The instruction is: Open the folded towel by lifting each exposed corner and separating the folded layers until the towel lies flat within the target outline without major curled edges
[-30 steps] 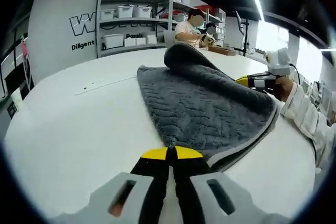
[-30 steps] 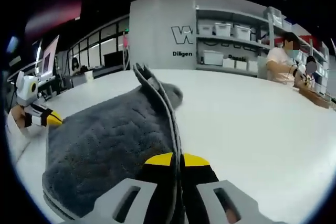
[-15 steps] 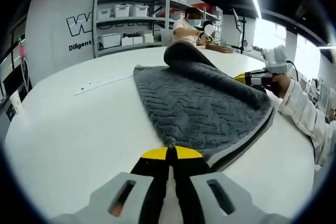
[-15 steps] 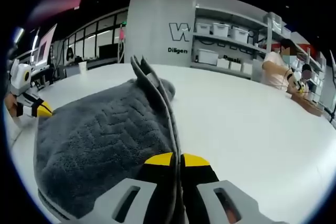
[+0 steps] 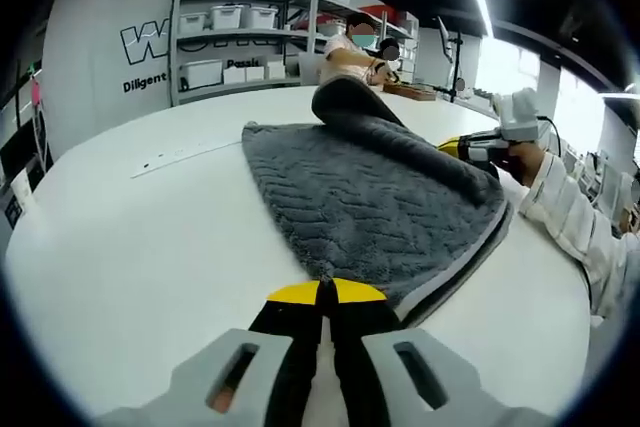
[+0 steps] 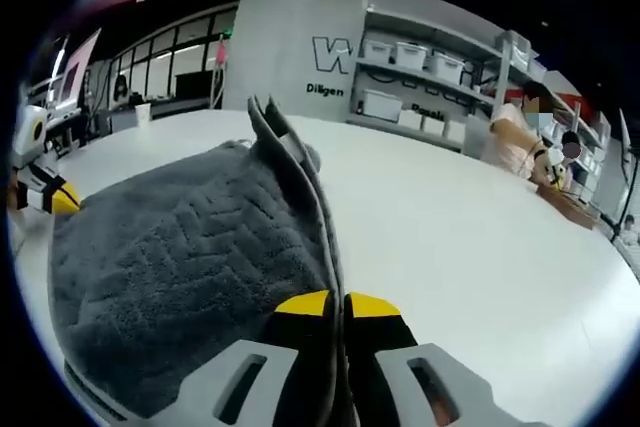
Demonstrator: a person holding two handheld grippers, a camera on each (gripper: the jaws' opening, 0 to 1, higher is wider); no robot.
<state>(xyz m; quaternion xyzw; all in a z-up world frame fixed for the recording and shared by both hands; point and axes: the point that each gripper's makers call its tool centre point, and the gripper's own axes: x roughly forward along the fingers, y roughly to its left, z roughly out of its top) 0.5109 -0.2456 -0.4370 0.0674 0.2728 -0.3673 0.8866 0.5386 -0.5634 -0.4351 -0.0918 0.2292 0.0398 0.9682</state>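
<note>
Towel, grey, thick, with a zigzag weave: spread over a white table, partly opened, upper layer draped across a lower one whose pale-edged hem peeks out along the near right side. Far corner in the left gripper view curled up and over into a rounded hump. Same towel in the right gripper view, lying to the left of the jaws, one edge standing up in a thin ridge running away from the tips toward a raised, pointed corner.

Left gripper: yellow-tipped jaws pressed together, pinching the near corner of the towel right at the table surface. Also visible at the far left of the right gripper view, low beside the towel's edge, its jaws too small there to judge.

Right gripper: yellow-tipped jaws closed tight on the towel's doubled edge, the fabric rising out between them. Seen too in the left gripper view, at the towel's far right side, held by a hand in a white sleeve.

Behind the table: grey shelves with white bins, a wall with large lettering, and a seated person at the table's far side, also seen at the right of the right gripper view.
</note>
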